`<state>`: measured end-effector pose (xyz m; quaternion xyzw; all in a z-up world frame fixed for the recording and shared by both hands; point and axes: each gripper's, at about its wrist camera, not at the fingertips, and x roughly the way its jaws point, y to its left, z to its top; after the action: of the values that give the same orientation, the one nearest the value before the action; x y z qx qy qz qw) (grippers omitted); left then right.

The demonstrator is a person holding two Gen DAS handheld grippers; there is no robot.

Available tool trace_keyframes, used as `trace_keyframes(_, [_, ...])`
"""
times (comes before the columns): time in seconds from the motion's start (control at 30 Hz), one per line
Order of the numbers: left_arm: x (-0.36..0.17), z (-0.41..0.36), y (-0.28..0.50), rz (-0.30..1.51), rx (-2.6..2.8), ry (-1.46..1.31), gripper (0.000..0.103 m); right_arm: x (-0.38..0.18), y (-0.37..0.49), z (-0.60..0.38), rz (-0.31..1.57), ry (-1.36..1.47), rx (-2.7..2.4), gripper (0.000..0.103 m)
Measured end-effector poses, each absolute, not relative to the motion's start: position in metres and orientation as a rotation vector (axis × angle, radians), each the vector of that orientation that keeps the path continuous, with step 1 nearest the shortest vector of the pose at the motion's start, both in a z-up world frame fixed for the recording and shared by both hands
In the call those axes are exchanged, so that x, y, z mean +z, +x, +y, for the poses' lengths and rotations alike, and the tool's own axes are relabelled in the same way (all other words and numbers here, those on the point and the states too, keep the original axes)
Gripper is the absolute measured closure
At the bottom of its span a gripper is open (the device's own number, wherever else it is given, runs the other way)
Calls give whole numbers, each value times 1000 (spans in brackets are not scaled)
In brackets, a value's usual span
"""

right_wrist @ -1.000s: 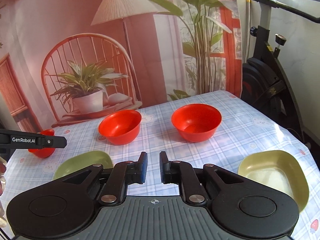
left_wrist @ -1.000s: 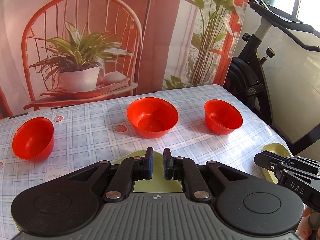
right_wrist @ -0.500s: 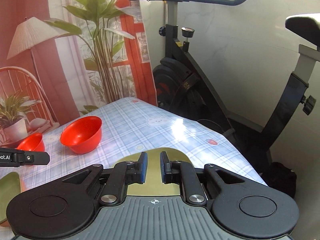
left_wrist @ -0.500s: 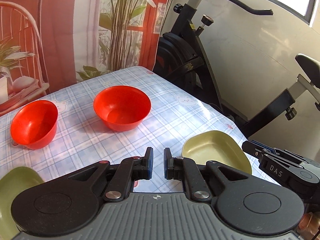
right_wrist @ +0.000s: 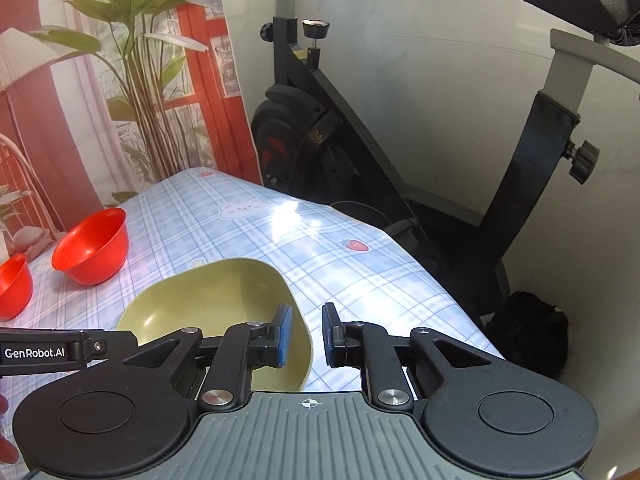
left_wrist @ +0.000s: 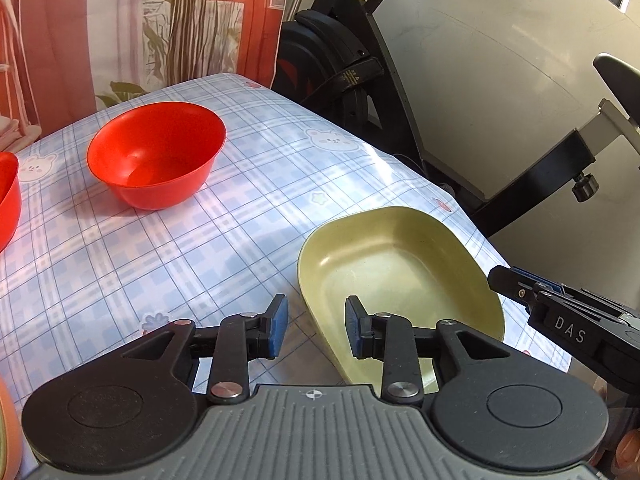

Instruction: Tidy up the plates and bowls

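Your left gripper has its 2 blue-padded jaws apart and holding nothing, straddling the near left rim of the green plate, which lies on the checked tablecloth near the table's right edge. Your right gripper is also parted and empty, its jaws either side of the plate's right rim in the right wrist view, the left pad over the plate. 2 red bowls sit well apart from the plate, farther back to the left, with an exercise bike beyond the table.
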<state>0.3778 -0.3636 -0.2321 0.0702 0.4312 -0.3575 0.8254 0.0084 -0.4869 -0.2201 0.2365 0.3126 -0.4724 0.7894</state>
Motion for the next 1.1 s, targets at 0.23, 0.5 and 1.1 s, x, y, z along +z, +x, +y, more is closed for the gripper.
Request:
trace_keyframes(0.23, [-238,-363,387,941,-764,128,72,-234,9,-490,692,531,-1009,88])
trace_keyframes(0.5, [-242,-361,381,945,-768,111,89,-244,7,-491,688,584,-1007,91])
trace_keyframes(1.1, [-197,-297,372,868,-687,7,91,-198,46,-462,692,518,-916,97])
